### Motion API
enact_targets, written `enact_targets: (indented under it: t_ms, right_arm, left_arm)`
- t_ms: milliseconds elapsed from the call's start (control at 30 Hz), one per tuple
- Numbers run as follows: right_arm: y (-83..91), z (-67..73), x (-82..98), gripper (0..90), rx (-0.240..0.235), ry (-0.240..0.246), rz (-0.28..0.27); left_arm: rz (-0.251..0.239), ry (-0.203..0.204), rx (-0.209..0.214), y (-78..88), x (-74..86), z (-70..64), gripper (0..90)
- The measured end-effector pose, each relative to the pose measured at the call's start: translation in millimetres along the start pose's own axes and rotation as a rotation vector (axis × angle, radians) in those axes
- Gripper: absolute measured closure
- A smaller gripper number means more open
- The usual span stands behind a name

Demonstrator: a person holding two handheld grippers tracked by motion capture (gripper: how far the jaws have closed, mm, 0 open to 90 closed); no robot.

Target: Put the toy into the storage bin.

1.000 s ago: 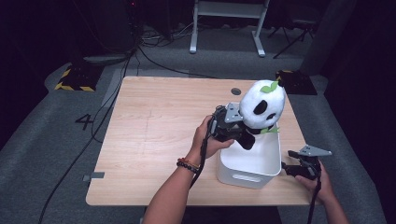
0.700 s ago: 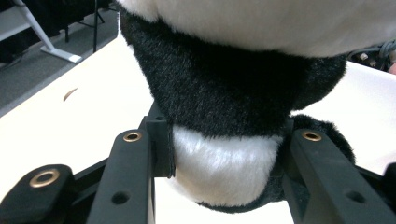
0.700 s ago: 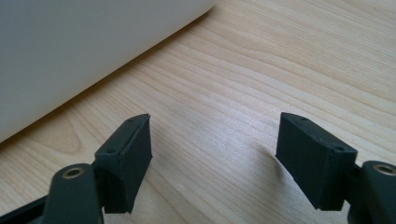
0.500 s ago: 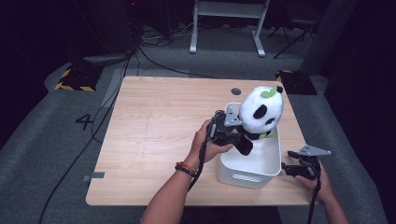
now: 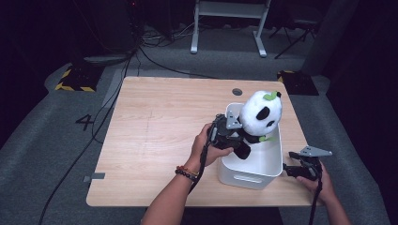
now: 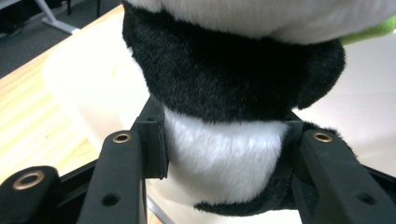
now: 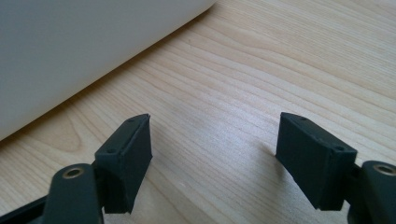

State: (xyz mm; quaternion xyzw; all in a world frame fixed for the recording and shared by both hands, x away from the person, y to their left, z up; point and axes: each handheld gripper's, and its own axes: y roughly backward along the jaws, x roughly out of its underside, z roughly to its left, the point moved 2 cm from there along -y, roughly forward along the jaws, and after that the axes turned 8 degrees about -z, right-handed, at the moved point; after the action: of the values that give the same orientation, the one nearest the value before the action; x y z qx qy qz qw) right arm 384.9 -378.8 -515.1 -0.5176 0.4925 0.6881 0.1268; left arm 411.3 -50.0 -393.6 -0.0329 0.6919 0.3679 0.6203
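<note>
Round black-and-white plush panda (image 5: pixel 261 115) pinched at the body by left gripper (image 5: pixel 233 137), hanging over white plastic bin (image 5: pixel 270 161), apparently not yet lowered and released; right gripper (image 5: pixel 290 169) spread, idle.

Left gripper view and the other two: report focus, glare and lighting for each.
Left gripper view: panda plush sharp, white bin behind it blown out and soft. Right gripper view: wooden table evenly lit, grain crisp, bin wall blurred. High view: table bright, surrounding floor very dark.

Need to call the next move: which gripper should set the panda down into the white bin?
Left. The left gripper already clamps the panda above the white bin; the right gripper sits open beside it.
</note>
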Motion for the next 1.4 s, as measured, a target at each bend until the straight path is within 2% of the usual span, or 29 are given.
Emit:
enact_targets:
  t_ms: [200, 467, 733, 800, 933, 1000, 1067, 1100, 1333, 1400]
  right_arm:
    - [-0.3, -0.1, 0.1, 26.9, -0.003, -0.002, 0.004]
    - [-0.3, -0.5, 0.2, 26.9, -0.005, 0.004, 0.007]
    - [-0.8, -0.3, 0.2, 26.9, -0.007, 0.004, 0.008]
    - [-0.8, -0.3, 0.2, 26.9, -0.007, 0.004, 0.008]
    - [-0.8, -0.4, 0.2, 26.9, -0.007, 0.005, 0.008]
    - [-0.8, -0.4, 0.2, 26.9, -0.008, 0.005, 0.008]
    - [-0.8, -0.4, 0.2, 26.9, -0.009, 0.004, 0.008]
    - [-0.9, -0.5, 0.2, 26.9, -0.008, 0.005, 0.008]
    - [-0.8, -0.7, 0.3, 26.9, -0.010, 0.010, 0.011]
    - [-0.9, -0.5, 0.2, 26.9, -0.009, 0.006, 0.009]
  left_arm:
    - [0.007, 0.019, -0.003, -3.6, 0.8, -3.7, 51.0]
    - [0.094, -0.022, -0.006, -10.1, 4.8, -6.7, 47.4]
    - [0.078, -0.011, -0.009, -10.9, 6.0, -6.3, 45.1]
    - [0.057, 0.015, -0.017, -12.1, 6.1, -7.8, 43.2]
    - [0.058, 0.007, -0.021, -11.9, 5.5, -7.2, 39.5]
    - [0.052, 0.030, -0.016, -12.3, 5.3, -7.2, 36.6]
    - [0.046, 0.032, -0.027, -11.9, 4.9, -5.5, 33.6]
    - [0.042, 0.056, -0.018, -12.5, 5.3, -5.7, 32.2]
    - [0.040, 0.051, -0.032, -12.5, 4.1, -7.5, 29.5]
    - [0.027, 0.045, -0.039, -12.7, 3.3, -6.8, 27.9]
